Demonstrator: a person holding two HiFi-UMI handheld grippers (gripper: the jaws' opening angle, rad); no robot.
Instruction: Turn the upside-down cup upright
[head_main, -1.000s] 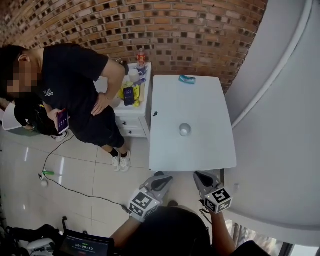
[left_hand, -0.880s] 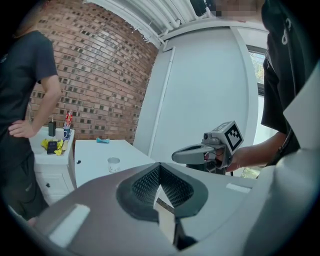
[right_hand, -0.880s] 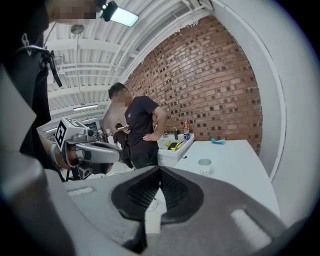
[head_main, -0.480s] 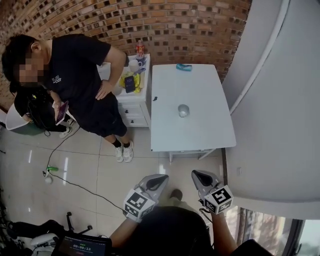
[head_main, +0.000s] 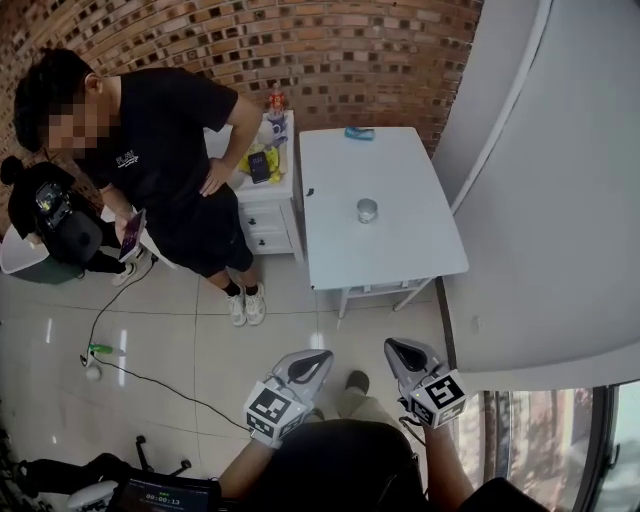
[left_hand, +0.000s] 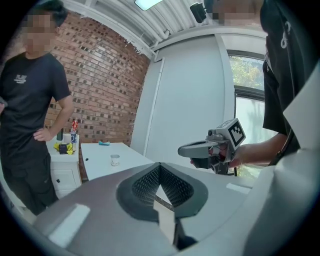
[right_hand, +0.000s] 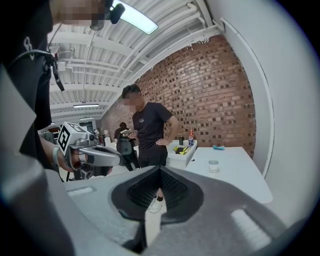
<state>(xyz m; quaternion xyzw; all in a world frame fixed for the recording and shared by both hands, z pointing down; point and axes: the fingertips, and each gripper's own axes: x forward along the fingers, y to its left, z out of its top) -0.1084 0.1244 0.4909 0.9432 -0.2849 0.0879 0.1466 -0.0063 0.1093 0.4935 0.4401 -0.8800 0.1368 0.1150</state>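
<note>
A small pale cup stands alone in the middle of the white table; from here I cannot tell which way up it is. It is tiny in the left gripper view and in the right gripper view. My left gripper and right gripper hang side by side over the tiled floor, well short of the table's near edge. Both point toward the table. Their jaws meet at the tips with nothing between them.
A person in black stands left of the table, holding a phone. A white drawer cabinet with a bottle and small items stands beside the table. A teal item lies at the table's far end. A curved white wall runs on the right; a cable crosses the floor.
The whole view has drawn back from the table. The grippers were at its near edge and now a stretch of floor lies between them and it. Both jaws have stayed shut.
</note>
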